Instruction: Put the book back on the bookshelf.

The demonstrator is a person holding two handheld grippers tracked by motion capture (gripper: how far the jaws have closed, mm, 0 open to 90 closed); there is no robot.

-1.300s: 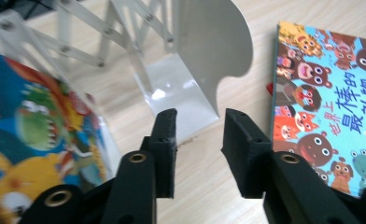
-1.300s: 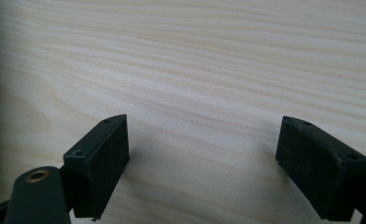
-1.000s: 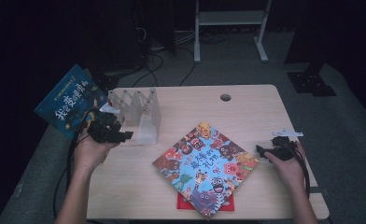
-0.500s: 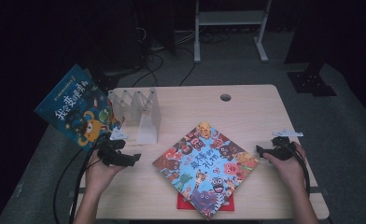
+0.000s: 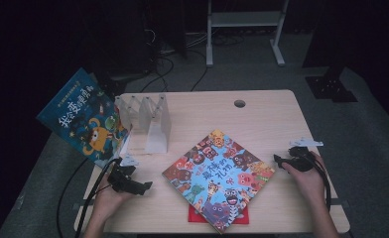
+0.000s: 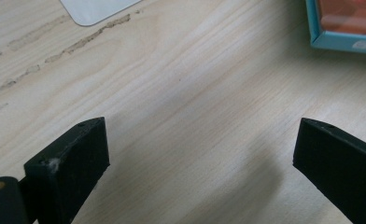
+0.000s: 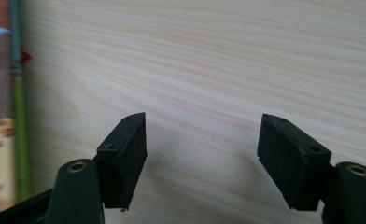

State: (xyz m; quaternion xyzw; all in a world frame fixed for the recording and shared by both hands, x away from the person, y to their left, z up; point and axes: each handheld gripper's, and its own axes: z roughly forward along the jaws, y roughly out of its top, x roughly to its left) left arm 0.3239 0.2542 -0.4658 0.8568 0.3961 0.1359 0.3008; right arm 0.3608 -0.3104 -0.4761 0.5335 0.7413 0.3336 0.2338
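While the blue book (image 5: 81, 119) is leaning at the counter's (image 5: 262, 116) far left edge, propped against the end of the clear rack (image 5: 145, 119) with much of its cover hanging out past the edge, the left tool (image 5: 144, 187) is hovering low over bare wood just in front of it. Its jaws have just been opening and are standing wide apart with nothing between them; in the left gripper view they are framing plain wood grain, with a corner of the rack's base (image 6: 97, 8) at the top and a blue-edged book corner (image 6: 344, 25) at the upper right. That open stance suggests the hand is getting ready for the next book.

Moving rightward, the colourful picture book (image 5: 218, 177) is lying flat and turned on the diagonal near the counter's front, sitting on top of a red book (image 5: 197, 214) whose corners are peeking out beneath it. It is resting between the two hands, within reach of both.

Farther right, the right tool (image 5: 277, 161) is pointing at that book's right corner, just beside it but not touching. Its jaws have just been closing partway, yet are gaping over bare wood, with the book's edge (image 7: 6, 116) at the left of the right gripper view, probably narrowing to pinch the thin cover edge.
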